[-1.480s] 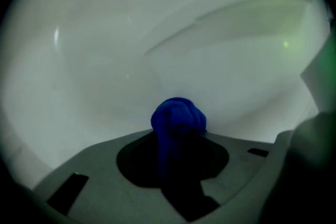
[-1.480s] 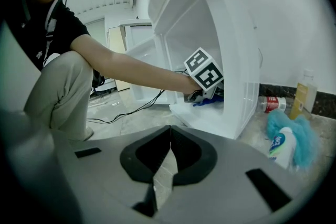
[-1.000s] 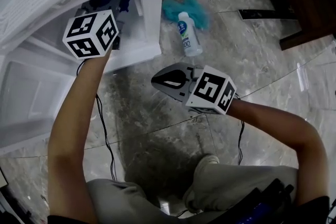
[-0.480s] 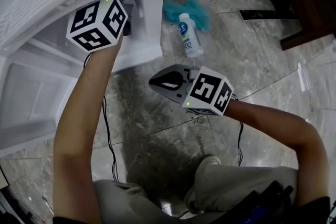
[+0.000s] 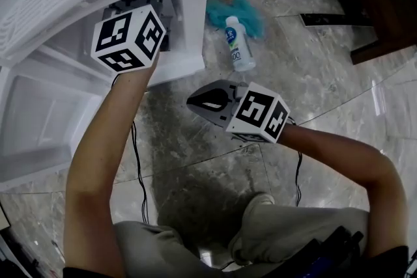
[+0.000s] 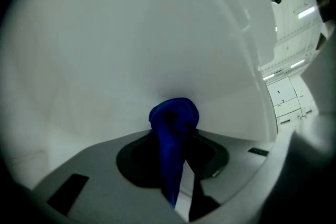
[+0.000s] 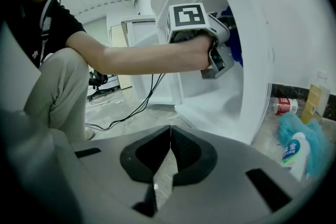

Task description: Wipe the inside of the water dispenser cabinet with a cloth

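clamping a blue cloth in the left tool against the cabinet's white inner wall; holding the right tool clenched, empty, above the floor.

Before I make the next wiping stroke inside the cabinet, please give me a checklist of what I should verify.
1. Grip: blue cloth clamped in the left tongs: ok.
2. Contact: cloth pressed against the inside of the cabinet: cannot tell.
3. Right tongs shut, empty, outside the cabinet: ok.
4. Bottle lying on the floor, clear of both tongs: ok.
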### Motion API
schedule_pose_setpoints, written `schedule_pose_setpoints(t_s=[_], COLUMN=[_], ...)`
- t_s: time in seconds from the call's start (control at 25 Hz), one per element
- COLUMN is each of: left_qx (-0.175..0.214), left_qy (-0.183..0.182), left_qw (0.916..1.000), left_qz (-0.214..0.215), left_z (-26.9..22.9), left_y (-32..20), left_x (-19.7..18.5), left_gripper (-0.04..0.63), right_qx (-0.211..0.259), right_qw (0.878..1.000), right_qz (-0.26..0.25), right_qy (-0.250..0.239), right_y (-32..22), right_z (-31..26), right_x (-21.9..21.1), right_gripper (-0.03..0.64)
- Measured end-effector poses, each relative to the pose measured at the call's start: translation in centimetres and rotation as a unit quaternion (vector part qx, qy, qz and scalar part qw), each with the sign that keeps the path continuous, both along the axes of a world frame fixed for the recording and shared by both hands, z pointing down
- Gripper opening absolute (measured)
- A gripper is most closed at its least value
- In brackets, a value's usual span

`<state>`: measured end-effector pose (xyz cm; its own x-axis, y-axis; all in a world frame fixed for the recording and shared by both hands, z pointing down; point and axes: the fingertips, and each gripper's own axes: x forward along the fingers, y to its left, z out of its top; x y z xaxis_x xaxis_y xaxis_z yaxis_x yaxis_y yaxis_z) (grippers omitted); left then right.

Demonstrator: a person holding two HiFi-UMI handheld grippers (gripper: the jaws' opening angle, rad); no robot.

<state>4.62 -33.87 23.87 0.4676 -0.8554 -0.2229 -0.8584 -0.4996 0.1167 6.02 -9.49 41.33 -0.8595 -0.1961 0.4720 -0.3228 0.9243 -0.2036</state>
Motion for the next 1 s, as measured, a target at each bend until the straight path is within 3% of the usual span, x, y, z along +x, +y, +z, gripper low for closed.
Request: schedule_pose_setpoints(t_s=[0.12, 0.32, 0.48, 0.72, 0.84, 1.0], left_qx=[-0.002, -0.003, -0.009, -0.054, -0.062, -0.103], left_qy=[-0.014, -0.072, -0.061, -0.050, -0.112, -0.236], left_qw=[0.9999, 0.9973, 0.9979, 0.9957, 0.9855, 0.9541], left_qz=[0.002, -0.018, -0.016, 0.056, 0.112, 0.153], left_z=[0.2, -0.8, -0.9, 0.9, 2.0, 6.6], left_y=[0.0, -3.2, -3.1, 0.8, 3.1, 7.0], left_x=[0.4, -0.1, -0.1, 0.9, 1.1, -1.1], left_gripper=[0.110, 0.110, 0.110, 0.110, 0.110, 0.110], right_qx=[-0.001, -0.005, -0.006, -0.003, 0.002, -0.002], right_qw=[1.000, 1.000, 1.000, 0.999, 0.998, 0.997], right_qz=[-0.003, -0.003, -0.003, -0.008, -0.015, -0.022], right_qy=[0.002, 0.008, 0.022, 0.040, 0.063, 0.076], right_y=[0.0, 0.3, 0.5, 0.8, 0.9, 1.0], right_z=[0.1, 0.4, 0.7, 0.5, 1.1, 1.2], right_x=[-0.4, -0.4, 0.0, -0.4, -0.6, -1.7], right_gripper=[-0.002, -0.002, -0.002, -0.002, -0.002, -0.002])
